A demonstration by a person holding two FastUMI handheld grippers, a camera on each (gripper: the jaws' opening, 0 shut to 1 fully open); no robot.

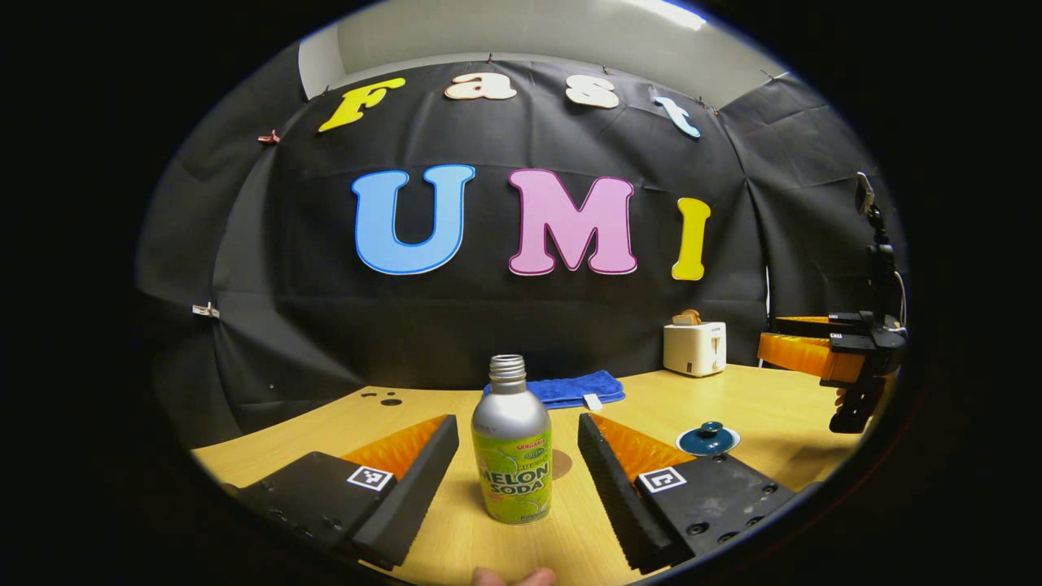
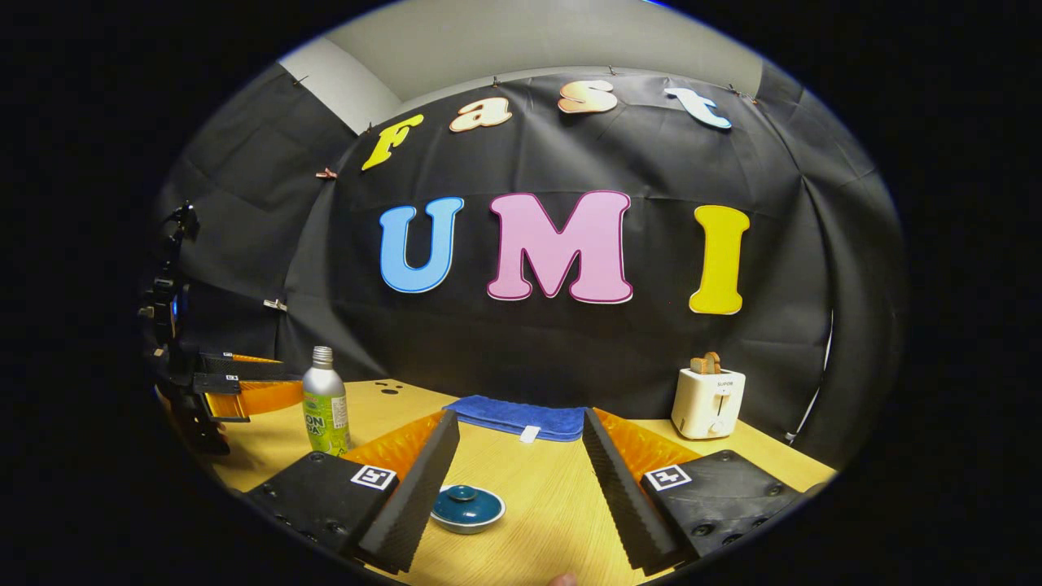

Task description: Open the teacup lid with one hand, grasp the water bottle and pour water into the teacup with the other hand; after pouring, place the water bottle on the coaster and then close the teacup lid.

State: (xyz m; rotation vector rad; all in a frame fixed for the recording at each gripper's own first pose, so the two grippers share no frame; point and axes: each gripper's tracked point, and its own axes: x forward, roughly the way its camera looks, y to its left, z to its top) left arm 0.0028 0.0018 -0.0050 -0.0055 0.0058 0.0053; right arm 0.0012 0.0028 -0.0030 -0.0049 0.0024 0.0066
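A silver metal bottle with a green label stands upright and uncapped on the wooden table. It sits between the fingers of my left gripper, which is open and not touching it. Behind the bottle a round brown coaster peeks out. The teacup, with its dark teal knobbed lid on, rests to the right. In the right gripper view the teacup lies low between the fingers of my open right gripper, close to its left finger. The bottle and left gripper appear at the left.
A folded blue towel lies at the back of the table by the black cloth wall. A white toaster with bread in it stands at the back right. Small dark holes mark the tabletop at the back left. My right gripper hovers at the far right.
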